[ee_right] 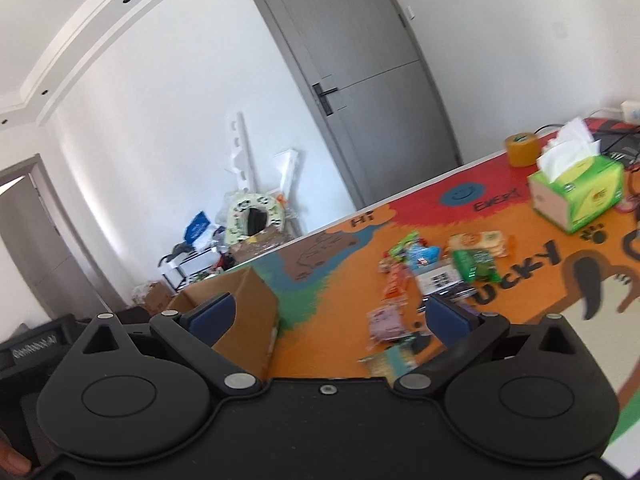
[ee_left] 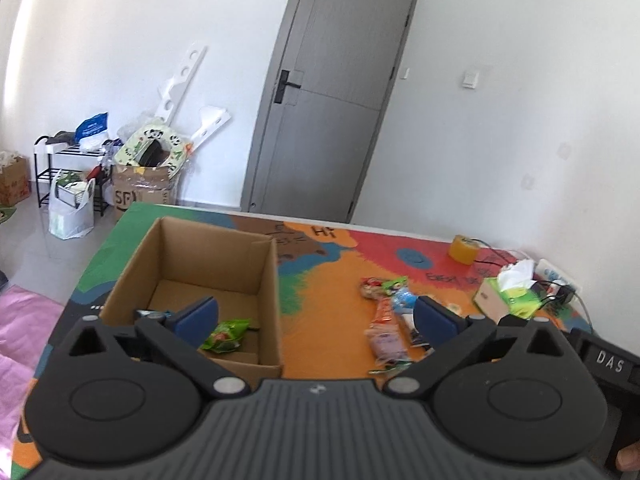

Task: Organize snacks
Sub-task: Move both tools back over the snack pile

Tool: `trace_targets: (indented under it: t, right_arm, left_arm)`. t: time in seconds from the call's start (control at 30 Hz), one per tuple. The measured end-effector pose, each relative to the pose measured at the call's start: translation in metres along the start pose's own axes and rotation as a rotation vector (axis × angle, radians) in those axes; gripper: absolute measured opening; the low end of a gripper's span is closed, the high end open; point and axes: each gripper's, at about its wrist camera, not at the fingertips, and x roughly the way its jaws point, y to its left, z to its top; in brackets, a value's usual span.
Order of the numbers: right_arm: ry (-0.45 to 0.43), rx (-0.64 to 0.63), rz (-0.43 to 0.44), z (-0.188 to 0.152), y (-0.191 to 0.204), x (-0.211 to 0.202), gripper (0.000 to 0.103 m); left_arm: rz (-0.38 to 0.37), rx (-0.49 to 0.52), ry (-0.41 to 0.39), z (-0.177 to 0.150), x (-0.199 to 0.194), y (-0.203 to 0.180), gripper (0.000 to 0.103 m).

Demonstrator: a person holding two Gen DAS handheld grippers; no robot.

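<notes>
An open cardboard box point(ee_left: 208, 264) stands on the colourful table mat, with a green snack packet point(ee_left: 226, 334) lying on its floor. My left gripper point(ee_left: 316, 316) hangs above the box's near right corner, open, nothing between its blue pads. Right of the box lies a loose pile of snack packets point(ee_left: 386, 320) on the orange part of the mat. In the right wrist view the same box point(ee_right: 240, 308) is at the left and the snack pile point(ee_right: 424, 276) spreads ahead. My right gripper point(ee_right: 328, 318) is open and empty above the mat between them.
A green tissue box point(ee_right: 580, 196) and a roll of yellow tape point(ee_right: 522, 150) stand at the far right of the table, with cables beyond them. Past the table's far edge are a grey door point(ee_left: 332, 92), a shoe rack and boxes of clutter point(ee_left: 140, 176) on the floor.
</notes>
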Motion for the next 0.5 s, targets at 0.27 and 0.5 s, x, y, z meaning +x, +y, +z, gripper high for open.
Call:
trace_targets:
  t: [0.27,0.5]
  right_arm:
    - [-0.032,-0.017,-0.059,0.004,-0.015,-0.018,0.103]
    - [-0.039,-0.016,-0.11,0.005,-0.037,-0.026,0.103]
  left_arm:
    - [-0.05,0.021,-0.005,-0.003,0.004,-0.02,0.103]
    - [-0.077,0.025,0.02,-0.01,0.02,-0.033,0.103]
